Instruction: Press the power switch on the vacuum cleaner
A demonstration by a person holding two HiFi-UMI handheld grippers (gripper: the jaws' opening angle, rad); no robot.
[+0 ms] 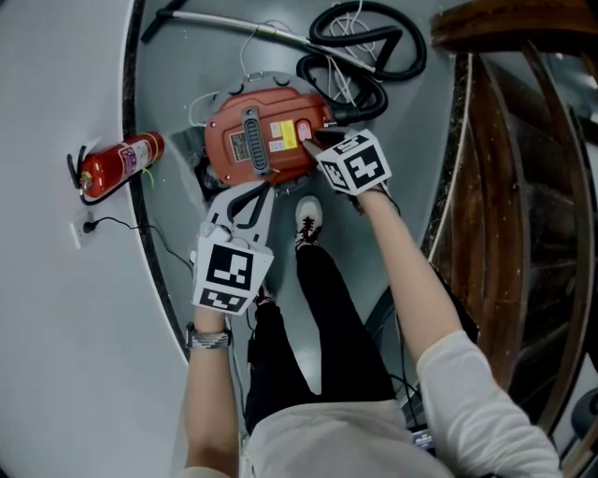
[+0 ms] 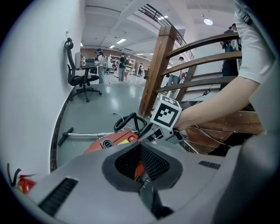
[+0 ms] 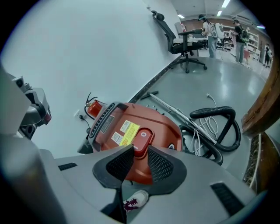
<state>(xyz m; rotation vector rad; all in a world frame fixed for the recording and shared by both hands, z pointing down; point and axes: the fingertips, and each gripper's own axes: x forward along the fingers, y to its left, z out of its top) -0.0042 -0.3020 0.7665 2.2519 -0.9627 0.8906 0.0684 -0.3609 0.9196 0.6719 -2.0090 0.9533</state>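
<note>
Left tongs [image 1: 266,190]: nearest to us, clenched on nothing, tips together. They hang at the near edge of the vacuum cleaner [image 1: 257,142], left of the switch and not in the way.
Shoe [image 1: 309,217]: ours, on the floor just near of the machine, under the right forearm.
Right tongs [image 3: 140,148]: released, jaws apart, nothing between the pads, pointing steeply down. This hand is the nearer one to the switch.
Power switch [image 3: 142,138]: an oblong red button on top of the body, right of the grey handle [image 1: 249,135]. It lies just beyond the right tips and in line with the gap. We cannot tell whether a tip touches it.
Long axis: the button runs near to far, roughly along the way the right tongs point.
Coming move: we judge it a short push down and a little forward. With the jaws spread, one tip has to land on the button rather than both straddling it.
Right edge: the hose [image 1: 374,42] plugs in just right of the switch, with a wooden railing [image 1: 505,140] further right.
Left edge: the fire extinguisher [image 1: 117,166] lies by the wall, well apart.
Far: coiled hose and wand [image 1: 252,28] lie on the floor, clear of the press.
</note>
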